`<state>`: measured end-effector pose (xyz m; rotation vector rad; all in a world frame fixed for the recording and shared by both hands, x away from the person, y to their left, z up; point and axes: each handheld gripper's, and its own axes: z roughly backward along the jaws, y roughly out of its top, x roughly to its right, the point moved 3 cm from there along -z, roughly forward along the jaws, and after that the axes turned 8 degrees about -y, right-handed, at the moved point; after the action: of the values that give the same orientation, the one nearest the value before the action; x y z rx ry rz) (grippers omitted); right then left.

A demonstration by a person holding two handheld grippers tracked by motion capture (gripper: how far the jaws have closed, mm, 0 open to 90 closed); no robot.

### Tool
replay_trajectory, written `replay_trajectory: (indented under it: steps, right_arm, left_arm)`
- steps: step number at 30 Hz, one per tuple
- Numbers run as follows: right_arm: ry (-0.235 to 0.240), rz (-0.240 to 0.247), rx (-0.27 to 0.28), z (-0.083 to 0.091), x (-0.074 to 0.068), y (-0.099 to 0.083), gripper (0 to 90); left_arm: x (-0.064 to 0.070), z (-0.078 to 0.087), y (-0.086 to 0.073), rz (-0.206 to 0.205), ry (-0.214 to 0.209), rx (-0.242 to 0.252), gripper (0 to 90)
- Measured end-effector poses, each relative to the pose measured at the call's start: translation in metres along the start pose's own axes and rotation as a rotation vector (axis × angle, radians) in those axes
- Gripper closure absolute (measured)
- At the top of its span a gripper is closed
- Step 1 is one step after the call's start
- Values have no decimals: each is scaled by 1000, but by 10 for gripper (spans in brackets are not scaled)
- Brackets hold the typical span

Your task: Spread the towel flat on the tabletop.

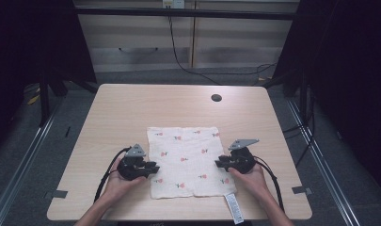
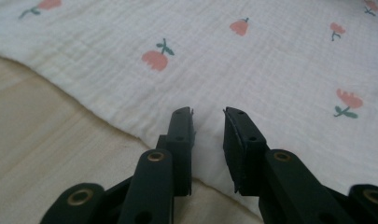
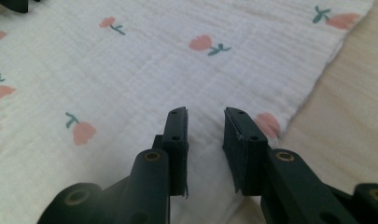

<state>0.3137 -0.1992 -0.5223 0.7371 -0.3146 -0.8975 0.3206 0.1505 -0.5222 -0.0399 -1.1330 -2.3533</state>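
A white cloth (image 1: 186, 160) printed with small pink flowers lies flat on the wooden table (image 1: 131, 108), with a label at its near right corner. My left gripper (image 1: 155, 168) rests at the cloth's left edge, jaws open a little. In the left gripper view the left gripper (image 2: 208, 112) points over the cloth (image 2: 252, 70) with nothing between its jaws. My right gripper (image 1: 217, 163) sits at the cloth's right edge, also open. In the right gripper view the right gripper (image 3: 205, 112) hovers above the cloth (image 3: 144, 79) near its edge, gripping nothing.
A round dark cable hole (image 1: 216, 98) is in the table's far part. Bare tabletop lies beyond and beside the cloth. Dark frame posts and cables stand around the table; drawers are behind it.
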Motion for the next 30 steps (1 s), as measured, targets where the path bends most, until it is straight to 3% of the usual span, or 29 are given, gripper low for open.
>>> replay_trajectory:
  steps: [7,14,18,30]
  right_arm:
    - [-1,2,-9,6,-5,-5,703]
    - [9,-17,-13,16,-5,-16,713]
    - [-2,13,-13,18,-11,-17,711]
    - [33,7,-5,21,-17,-21,708]
  left_arm:
    - [-4,2,-1,-31,32,-7,743]
    - [-13,2,-1,-7,24,27,764]
    - [-11,3,-2,-12,34,17,757]
    - [2,10,-9,-28,22,-7,731]
